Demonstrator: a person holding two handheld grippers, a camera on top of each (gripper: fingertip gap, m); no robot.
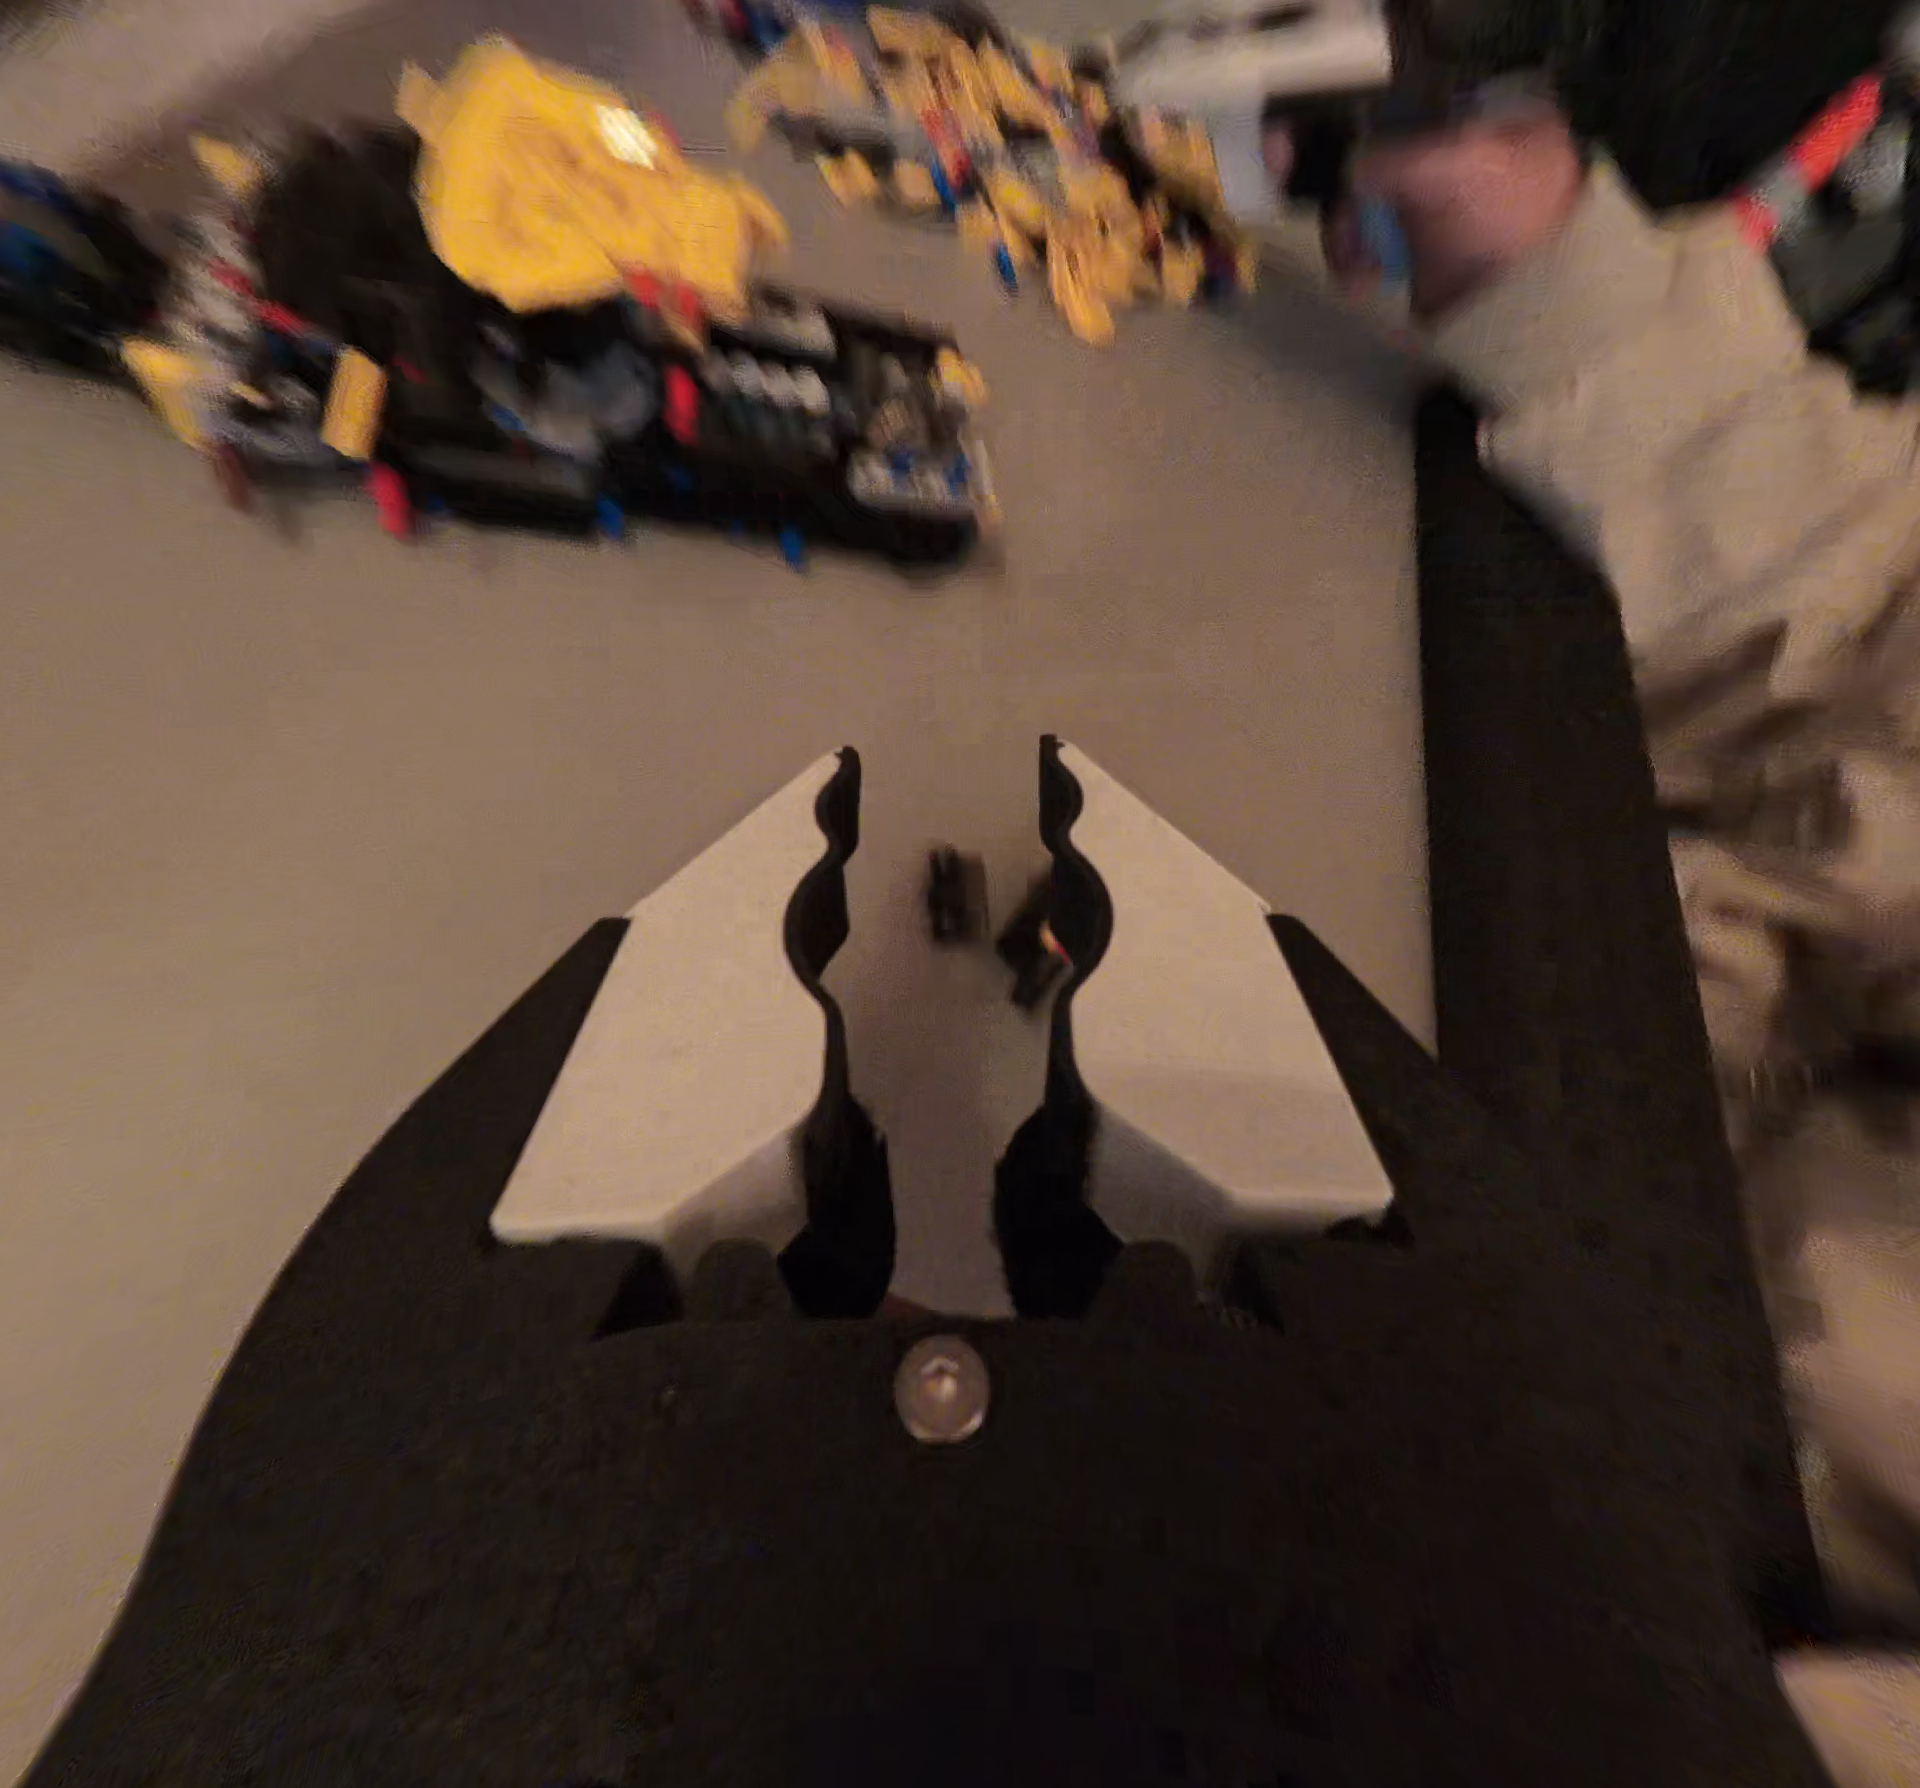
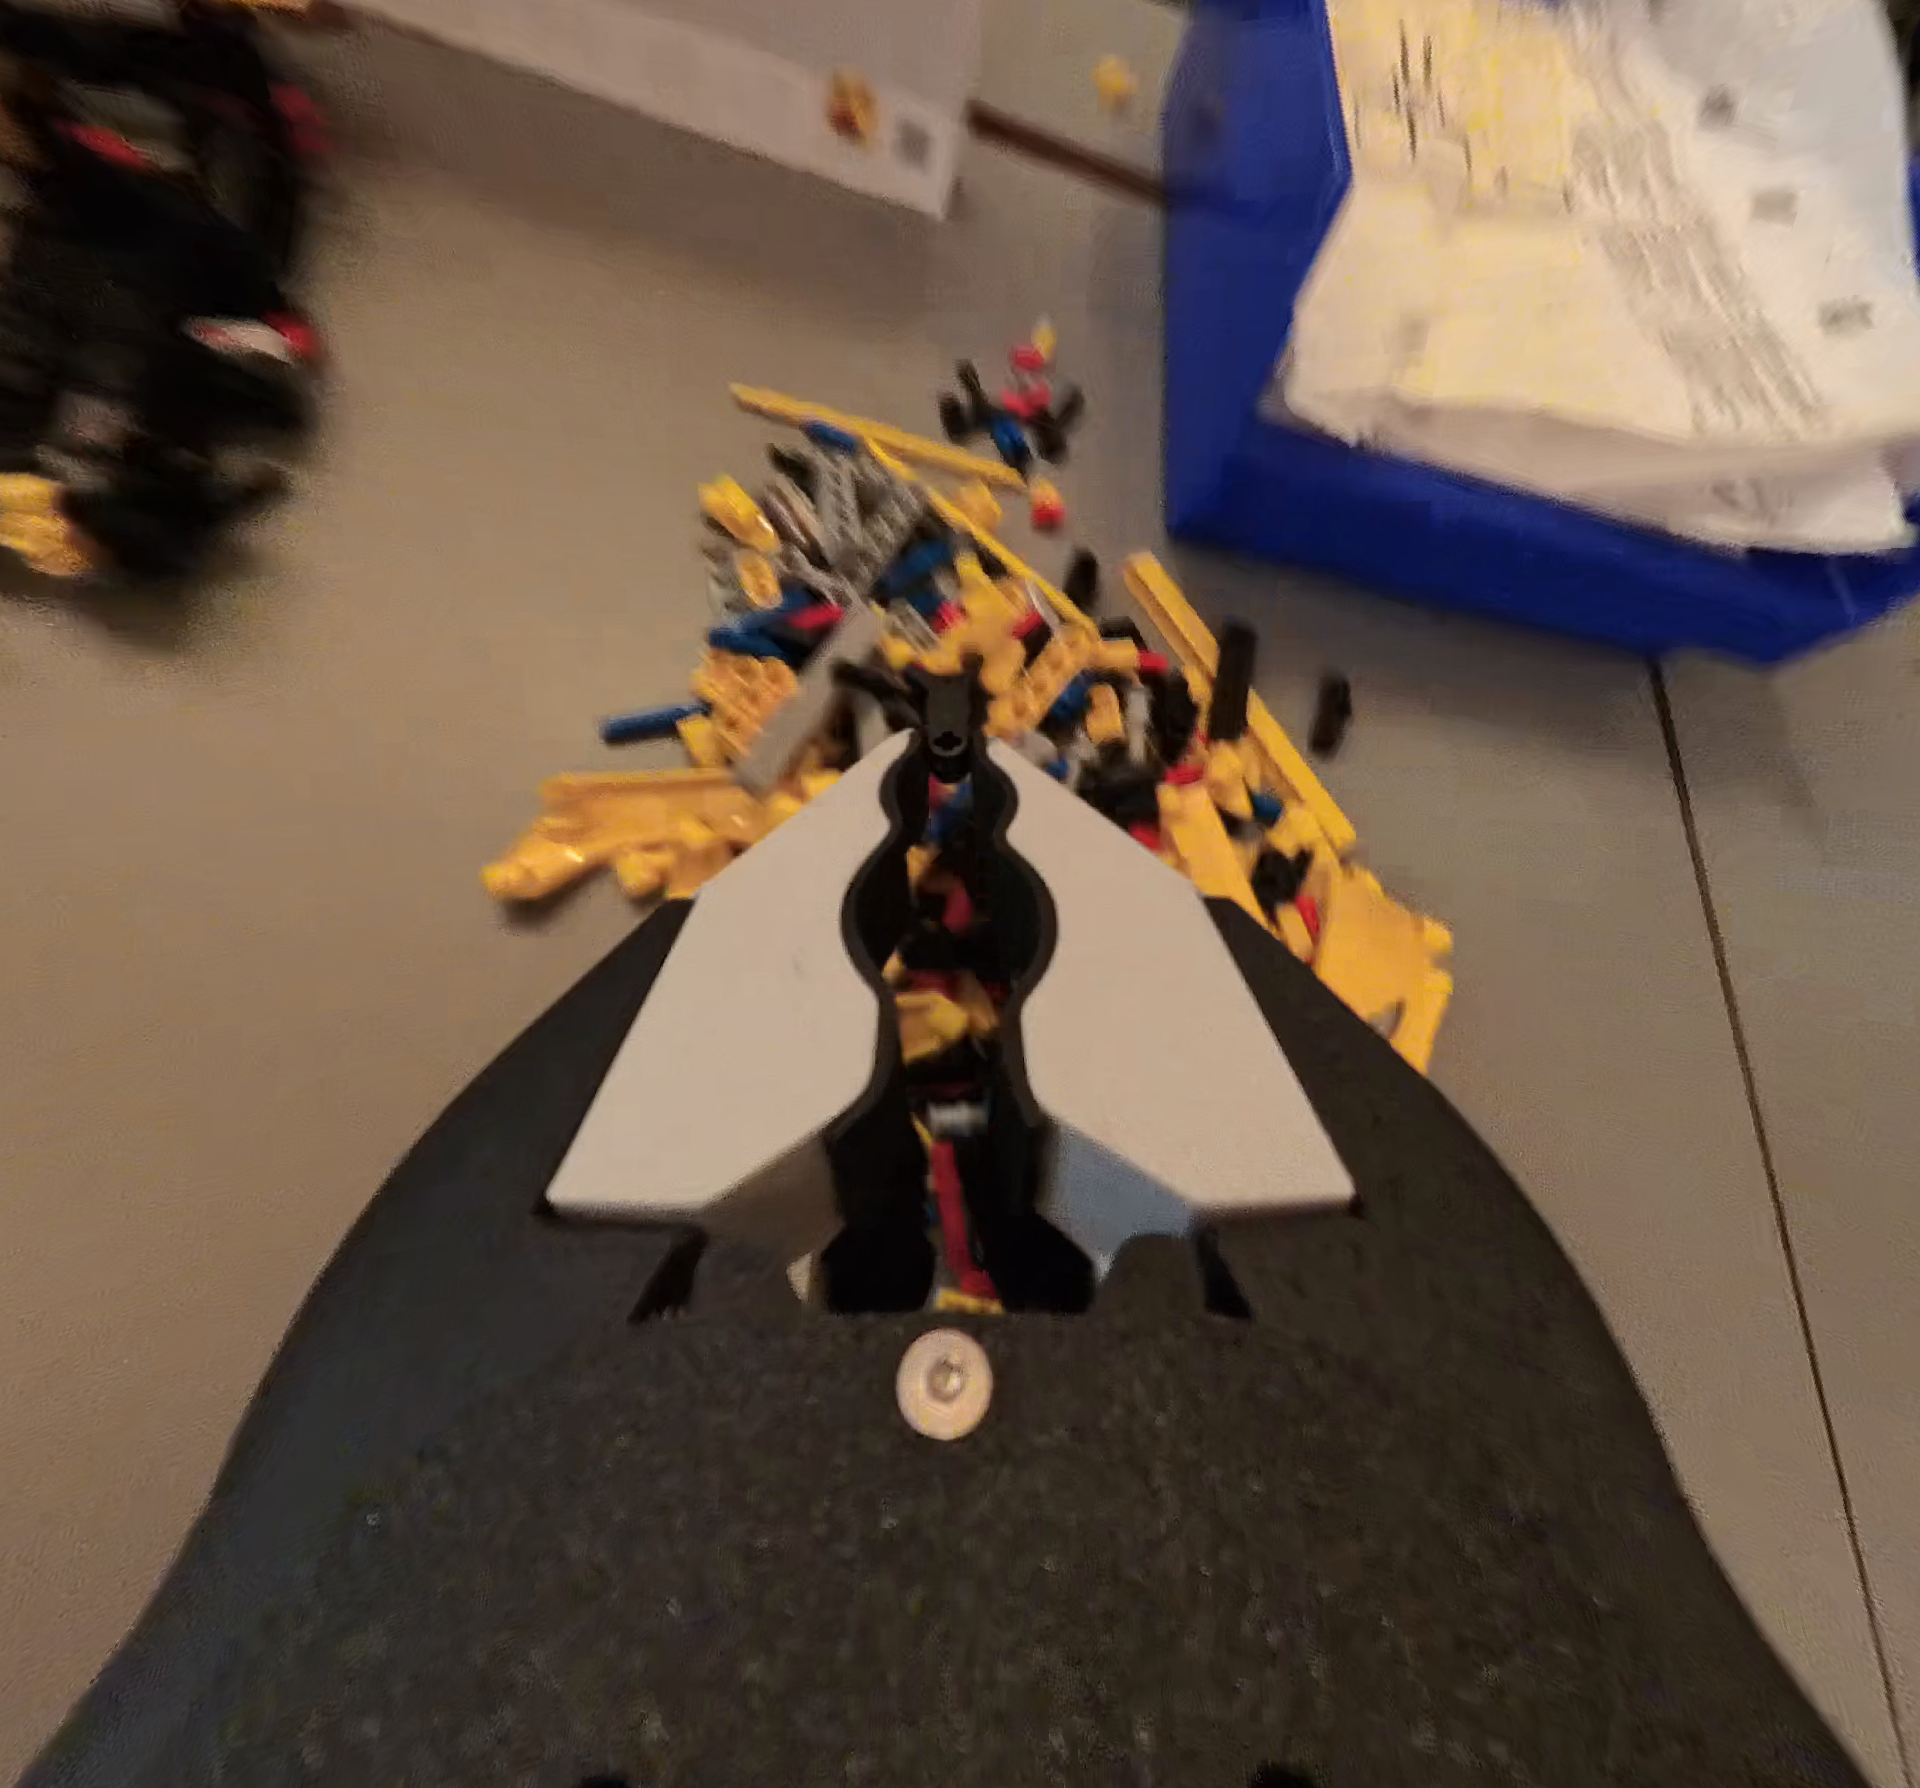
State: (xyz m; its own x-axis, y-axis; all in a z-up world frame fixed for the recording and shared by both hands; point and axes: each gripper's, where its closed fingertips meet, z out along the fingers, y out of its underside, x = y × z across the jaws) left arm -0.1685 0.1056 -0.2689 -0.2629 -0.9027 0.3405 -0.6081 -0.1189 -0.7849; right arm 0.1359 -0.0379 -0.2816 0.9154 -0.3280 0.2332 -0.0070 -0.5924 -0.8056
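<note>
Jaws of the left gripper (image 1: 949, 751) stand spread above the grey bench (image 1: 312, 855), with nothing between them; two small black pieces (image 1: 956, 891) lie on the bench in the gap, one close against the right jaw. Farther in sits a half-built black and yellow model (image 1: 582, 336), and beyond it a blurred heap of loose bricks (image 1: 997, 169). A person's beige sleeve (image 1: 1714, 543) shows at the bench's right edge.

Jaws of the right gripper (image 2: 945, 751) are pressed nearly together, pinching a small black connector piece (image 2: 945, 710) at their tips, above the pile of yellow, black, blue and red bricks (image 2: 935, 699). A blue bin (image 2: 1455, 512) holding white printed sheets (image 2: 1610, 232) stands toward the bench's far right corner. The dark model (image 2: 156, 284) lies near the left edge.
</note>
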